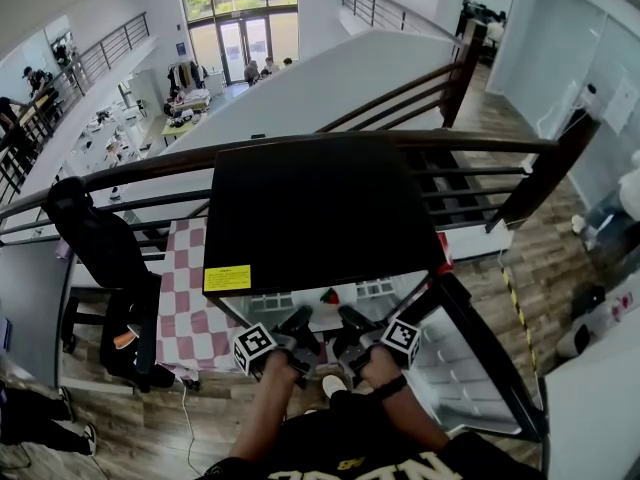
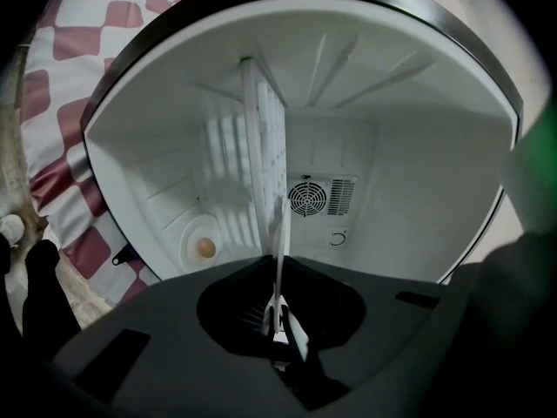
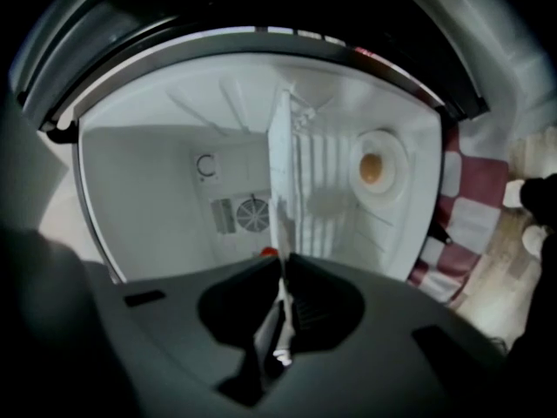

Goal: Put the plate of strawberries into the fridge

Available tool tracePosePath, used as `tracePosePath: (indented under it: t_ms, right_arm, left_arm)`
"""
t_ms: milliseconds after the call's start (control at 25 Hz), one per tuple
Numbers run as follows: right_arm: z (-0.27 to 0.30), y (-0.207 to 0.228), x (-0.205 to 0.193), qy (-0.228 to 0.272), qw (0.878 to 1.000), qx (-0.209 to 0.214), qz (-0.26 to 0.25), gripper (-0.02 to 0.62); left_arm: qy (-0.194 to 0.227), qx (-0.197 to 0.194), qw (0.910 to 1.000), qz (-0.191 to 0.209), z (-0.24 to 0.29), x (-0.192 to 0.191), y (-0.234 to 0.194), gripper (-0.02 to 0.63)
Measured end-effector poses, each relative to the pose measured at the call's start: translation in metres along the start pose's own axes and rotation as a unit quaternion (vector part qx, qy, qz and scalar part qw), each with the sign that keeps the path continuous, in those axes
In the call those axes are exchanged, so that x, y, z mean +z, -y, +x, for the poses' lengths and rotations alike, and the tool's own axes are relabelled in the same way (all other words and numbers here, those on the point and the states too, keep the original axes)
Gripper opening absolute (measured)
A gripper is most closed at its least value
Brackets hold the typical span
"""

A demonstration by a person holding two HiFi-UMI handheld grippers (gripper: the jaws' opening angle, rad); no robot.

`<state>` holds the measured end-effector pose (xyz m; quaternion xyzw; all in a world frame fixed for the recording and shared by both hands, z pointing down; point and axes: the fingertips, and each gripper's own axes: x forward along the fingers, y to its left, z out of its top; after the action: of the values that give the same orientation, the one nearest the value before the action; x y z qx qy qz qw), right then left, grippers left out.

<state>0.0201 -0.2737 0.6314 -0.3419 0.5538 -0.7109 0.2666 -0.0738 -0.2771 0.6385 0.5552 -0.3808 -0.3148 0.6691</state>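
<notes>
A white plate (image 1: 322,317) with a red strawberry (image 1: 330,295) on it hangs at the mouth of the open black fridge (image 1: 320,208). My left gripper (image 1: 300,334) and right gripper (image 1: 346,332) hold it from the near side, close together. In the left gripper view the plate rim (image 2: 282,259) runs edge-on between the closed jaws of the left gripper (image 2: 278,320). The right gripper (image 3: 280,320) is likewise shut on the plate rim (image 3: 280,268), with a strawberry (image 3: 268,252) just showing beyond it. Most of the plate is hidden by the gripper bodies.
The fridge's white inside has a wire shelf (image 2: 265,146), a fan vent (image 2: 318,197) and a lamp (image 3: 371,167). Its door (image 1: 470,368) stands open to the right. A checkered cloth (image 1: 185,298) and a black chair (image 1: 100,253) are left of the fridge; a railing (image 1: 480,148) runs behind.
</notes>
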Motion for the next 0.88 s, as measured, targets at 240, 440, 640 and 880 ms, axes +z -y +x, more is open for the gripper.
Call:
tracePosePath:
  t_ms: [240, 440, 640, 880]
  right_arm:
    - [0.008, 0.008, 0.010, 0.002, 1.000, 0.007, -0.003, 0.029]
    - [0.011, 0.006, 0.009, 0.000, 1.000, 0.005, -0.004, 0.029]
    - [0.012, 0.002, 0.012, 0.003, 1.000, 0.000, -0.005, 0.029]
    - [0.012, -0.001, 0.010, 0.007, 1.000, -0.003, -0.007, 0.029]
  left_arm:
    - [0.001, 0.000, 1.0000, 0.000, 0.004, 0.003, 0.000, 0.034]
    - [0.000, -0.001, 1.0000, -0.003, 0.004, 0.004, -0.002, 0.034]
    - [-0.002, -0.002, 1.0000, -0.007, 0.006, 0.002, 0.001, 0.034]
    - [-0.002, -0.004, 1.0000, -0.008, 0.005, 0.003, 0.001, 0.034]
